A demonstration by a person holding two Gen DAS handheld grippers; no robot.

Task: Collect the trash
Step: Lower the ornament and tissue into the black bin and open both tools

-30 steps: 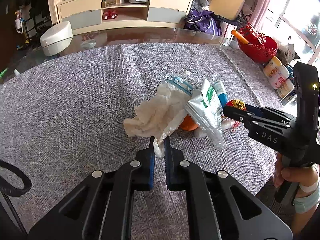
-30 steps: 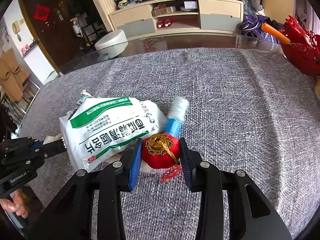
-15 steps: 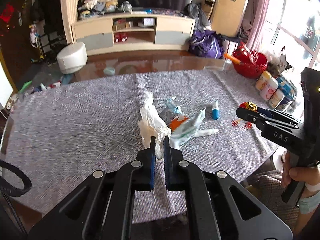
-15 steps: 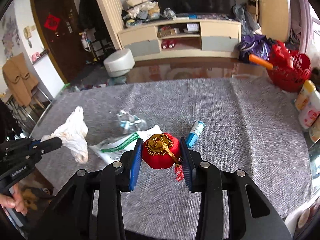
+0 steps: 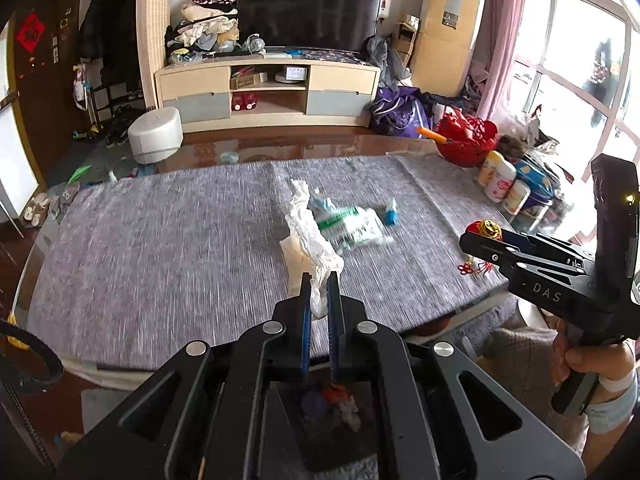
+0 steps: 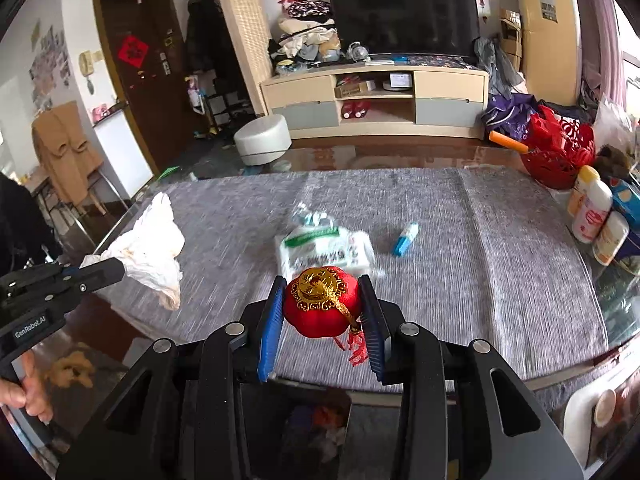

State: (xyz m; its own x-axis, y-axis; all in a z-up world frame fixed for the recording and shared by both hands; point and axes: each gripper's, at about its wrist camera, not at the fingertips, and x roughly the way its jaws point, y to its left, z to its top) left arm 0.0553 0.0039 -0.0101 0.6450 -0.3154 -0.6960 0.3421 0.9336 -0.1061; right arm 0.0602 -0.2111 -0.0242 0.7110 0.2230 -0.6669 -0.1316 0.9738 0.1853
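Observation:
My left gripper (image 5: 318, 280) is shut on a crumpled white tissue (image 5: 310, 236), held up over the near edge of the grey-clothed table (image 5: 160, 248). In the right wrist view that tissue (image 6: 150, 248) hangs from the left gripper (image 6: 114, 268) at the left. My right gripper (image 6: 322, 286) is shut on a red lantern ornament (image 6: 320, 304) with a gold cap and red tassel; it also shows at the right gripper (image 5: 474, 236) in the left wrist view. A white-and-green plastic bag (image 6: 324, 250), a crumpled clear wrapper (image 6: 314, 218) and a blue tube (image 6: 406, 238) lie on the cloth.
A dark bin with scraps in it (image 5: 332, 404) stands on the floor below the table's near edge. A red basket (image 6: 558, 156) and several bottles (image 6: 592, 212) stand at the table's right end. A white stool (image 6: 262, 140) and TV cabinet (image 6: 376, 100) lie beyond.
Both grippers have risen and pulled back from the trash pile toward the table's near edge, carrying the tissue and the red ornament. The bag, wrapper and tube stay on the cloth.

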